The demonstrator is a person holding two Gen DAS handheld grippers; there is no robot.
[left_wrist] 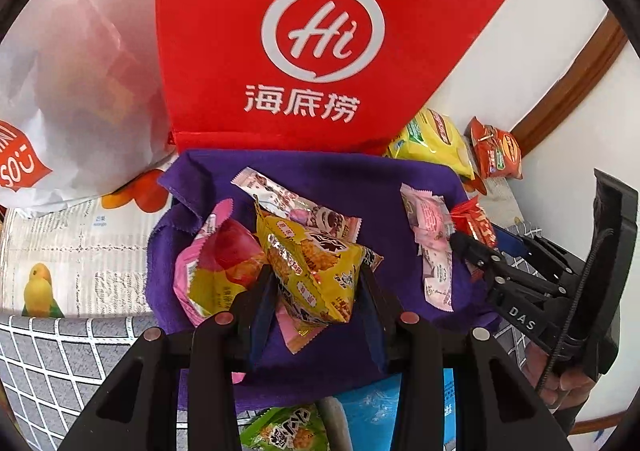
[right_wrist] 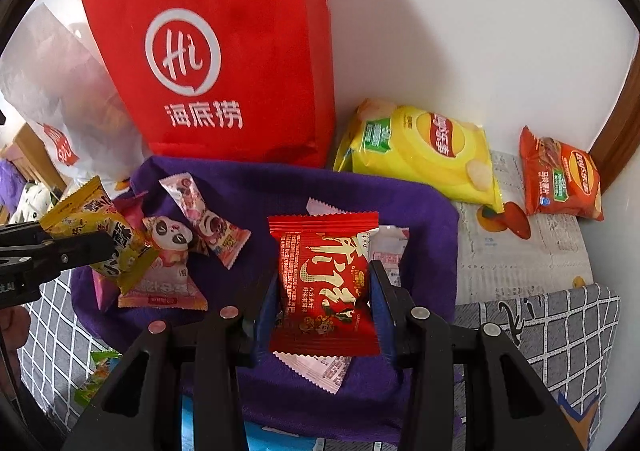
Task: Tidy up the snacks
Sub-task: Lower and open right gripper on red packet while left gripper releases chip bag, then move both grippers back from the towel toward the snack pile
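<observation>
Left gripper [left_wrist: 316,283]: jaws clamped on 1 yellow snack pack [left_wrist: 316,271], held above the purple cloth [left_wrist: 320,171]. Right gripper [right_wrist: 324,291]: jaws clamped on 1 red snack pack [right_wrist: 326,283], also over the cloth.

On cloth, left-wrist view: 1 pink/yellow pack [left_wrist: 216,275] under the yellow one, 1 long pink-white pack [left_wrist: 296,203] behind it, small pink-white packs [left_wrist: 430,227] at right, count unclear. Right-wrist view adds 1 panda pack [right_wrist: 168,263] and 1 white wrapper [right_wrist: 324,369] below the red pack.

Behind cloth: 1 red bag [left_wrist: 320,39] w/ Hi logo, upright; 1 white bag [left_wrist: 72,91] to its left. Right of red bag: 2 chip bags, 1 yellow [right_wrist: 424,151], 1 orange-red [right_wrist: 560,179], lying apart on newsprint sheet [right_wrist: 520,251]. 1 green pack [left_wrist: 280,429] near bottom edge.
</observation>
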